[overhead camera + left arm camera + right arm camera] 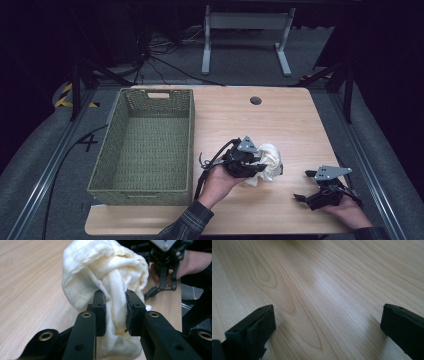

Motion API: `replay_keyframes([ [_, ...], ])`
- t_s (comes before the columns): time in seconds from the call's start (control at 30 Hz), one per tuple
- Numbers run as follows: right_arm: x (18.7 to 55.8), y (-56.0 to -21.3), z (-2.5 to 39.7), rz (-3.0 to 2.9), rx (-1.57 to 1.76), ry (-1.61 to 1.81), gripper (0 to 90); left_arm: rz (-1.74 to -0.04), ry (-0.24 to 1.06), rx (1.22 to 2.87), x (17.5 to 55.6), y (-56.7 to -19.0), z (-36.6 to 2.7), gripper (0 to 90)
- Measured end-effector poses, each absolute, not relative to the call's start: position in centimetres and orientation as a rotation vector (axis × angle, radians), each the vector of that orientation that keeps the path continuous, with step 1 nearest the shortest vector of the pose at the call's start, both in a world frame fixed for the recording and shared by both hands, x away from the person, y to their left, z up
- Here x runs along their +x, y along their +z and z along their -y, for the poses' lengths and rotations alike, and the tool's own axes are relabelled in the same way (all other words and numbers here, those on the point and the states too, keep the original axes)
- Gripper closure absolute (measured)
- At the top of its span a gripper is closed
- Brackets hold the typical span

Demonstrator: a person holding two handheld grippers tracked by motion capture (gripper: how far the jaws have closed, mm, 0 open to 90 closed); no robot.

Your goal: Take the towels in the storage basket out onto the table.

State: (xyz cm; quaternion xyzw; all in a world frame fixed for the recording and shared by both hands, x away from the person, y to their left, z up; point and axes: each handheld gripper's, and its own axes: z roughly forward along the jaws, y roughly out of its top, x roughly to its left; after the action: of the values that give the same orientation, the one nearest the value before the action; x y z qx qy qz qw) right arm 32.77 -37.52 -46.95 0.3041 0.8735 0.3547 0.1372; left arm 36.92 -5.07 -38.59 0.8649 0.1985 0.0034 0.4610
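A crumpled cream-white cloth [269, 161] lies on the wooden table [280, 120], right of the basket. My left gripper [260, 167] is shut on the cloth [105, 275], and the two jaws pinch a thick fold of it between their pads [100, 306]. My right gripper [303, 185] rests low near the table's front right edge, apart from the cloth. In the right gripper view its jaws stand wide apart over bare wood, right gripper [327, 322] open with nothing between them. The right gripper [163, 270] and its hand also show beyond the cloth.
An empty green woven basket [117, 145] sits on the left part of the table, its handle slot at the far end. A round cable hole [256, 100] is in the tabletop at the back. Table legs and cables lie on the floor beyond.
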Motion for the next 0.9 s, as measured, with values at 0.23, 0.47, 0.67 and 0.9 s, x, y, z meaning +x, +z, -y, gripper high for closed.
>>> replay_keyframes([
  [0.23,32.8,-46.9,37.6,-2.531,0.871,1.025,0.0,-0.5,-0.01,2.183,36.8,-41.3,6.2,73.2],
  [0.47,32.8,-46.9,37.6,-2.532,0.87,1.026,0.2,-0.521,0.01,2.237,36.7,-43.8,7.2,72.6],
  [0.67,32.7,-47.0,37.5,-2.522,0.88,1.026,0.3,-0.506,0.015,2.29,36.6,-45.2,8.1,71.8],
  [0.9,32.5,-46.7,37.5,-2.527,0.907,1.006,4.6,-0.508,-0.014,2.266,36.5,-45.0,7.9,58.8],
])
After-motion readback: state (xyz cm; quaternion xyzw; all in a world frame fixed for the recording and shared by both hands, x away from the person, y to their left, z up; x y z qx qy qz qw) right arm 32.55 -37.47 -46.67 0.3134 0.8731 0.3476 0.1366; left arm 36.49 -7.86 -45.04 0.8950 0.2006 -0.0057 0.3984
